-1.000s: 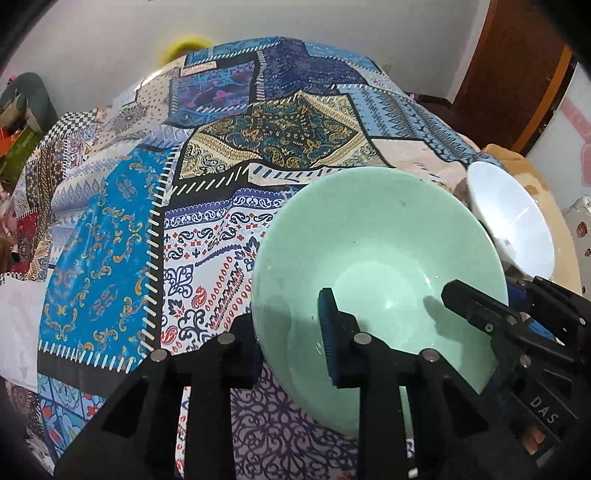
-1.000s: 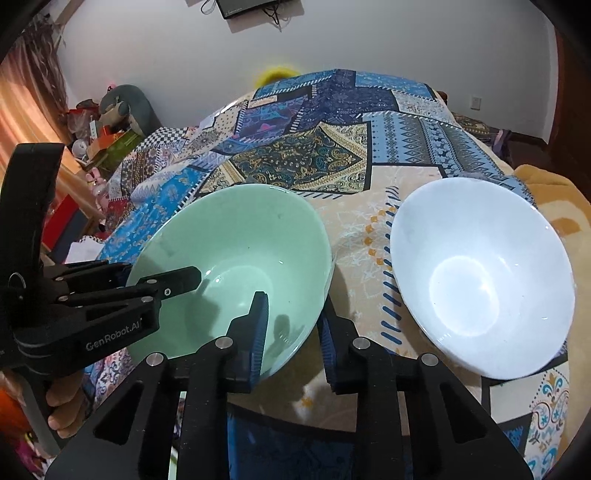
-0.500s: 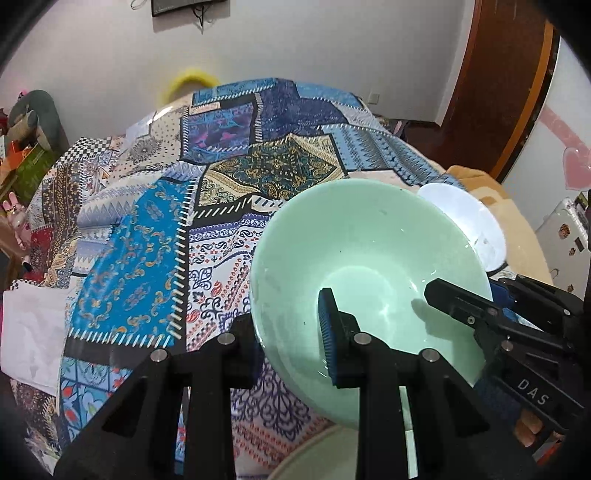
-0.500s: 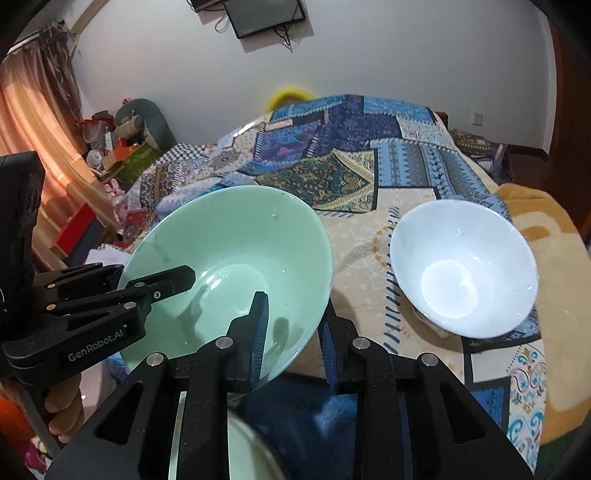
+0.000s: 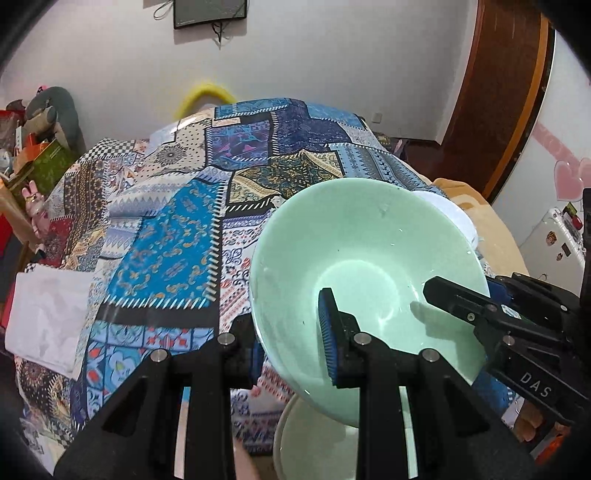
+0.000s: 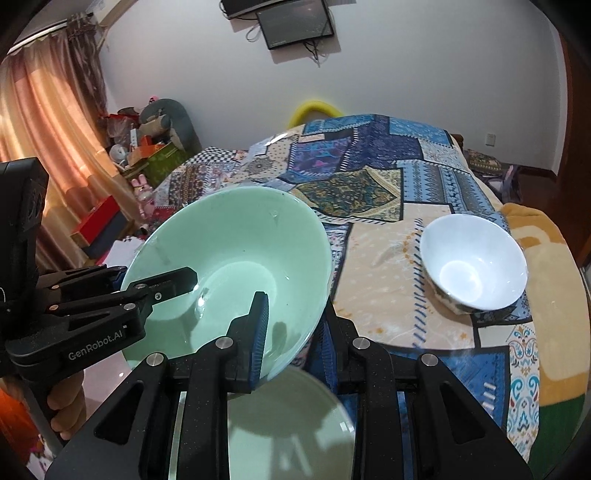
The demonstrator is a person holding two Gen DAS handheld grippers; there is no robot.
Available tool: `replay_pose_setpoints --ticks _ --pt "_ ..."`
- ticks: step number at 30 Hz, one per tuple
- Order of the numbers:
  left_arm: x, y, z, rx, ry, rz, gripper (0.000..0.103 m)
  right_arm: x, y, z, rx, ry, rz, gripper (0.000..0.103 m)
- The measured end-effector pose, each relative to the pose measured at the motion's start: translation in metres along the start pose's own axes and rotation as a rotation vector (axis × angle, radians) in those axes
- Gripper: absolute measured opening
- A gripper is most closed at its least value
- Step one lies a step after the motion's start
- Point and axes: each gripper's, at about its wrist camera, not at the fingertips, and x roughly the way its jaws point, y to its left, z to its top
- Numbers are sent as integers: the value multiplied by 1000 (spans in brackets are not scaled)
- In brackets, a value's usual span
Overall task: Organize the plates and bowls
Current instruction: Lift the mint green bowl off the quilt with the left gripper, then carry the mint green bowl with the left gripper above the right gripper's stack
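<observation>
A pale green bowl [image 5: 369, 258] [image 6: 236, 258] hangs tilted in the air, held from two sides. My left gripper [image 5: 291, 339] is shut on its near-left rim, one blue pad inside the bowl and one outside. My right gripper [image 6: 293, 325] is shut on the opposite rim, and it enters the left wrist view from the right [image 5: 458, 299]. The left gripper [image 6: 173, 280] shows at the left of the right wrist view. Under the bowl lies a pale green plate [image 6: 280, 424] [image 5: 317, 443]. A white bowl [image 6: 474, 266] [image 5: 454, 214] sits upright on the bed.
A patchwork bedspread [image 5: 177, 243] [image 6: 388, 177] covers the bed ahead. Boxes and soft toys [image 6: 155, 147] are piled by the curtain at the left. A wall screen [image 6: 295, 22] hangs at the back. A hand [image 6: 66, 410] grips the left tool.
Both grippers have lifted the green bowl up and back from the bed. The white bowl now looks smaller and farther off, and the pale green plate has come into view below.
</observation>
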Motion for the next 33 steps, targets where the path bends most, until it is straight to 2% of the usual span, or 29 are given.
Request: replay_pose_setpoints --ticks 18,33 --pt "-72 47 -58 -90 -56 14 26 -20 67 -24 -71 -8 69 24" --pt "-97 92 -109 -172 -59 37 26 -8 116 -46 -139 6 113 24"
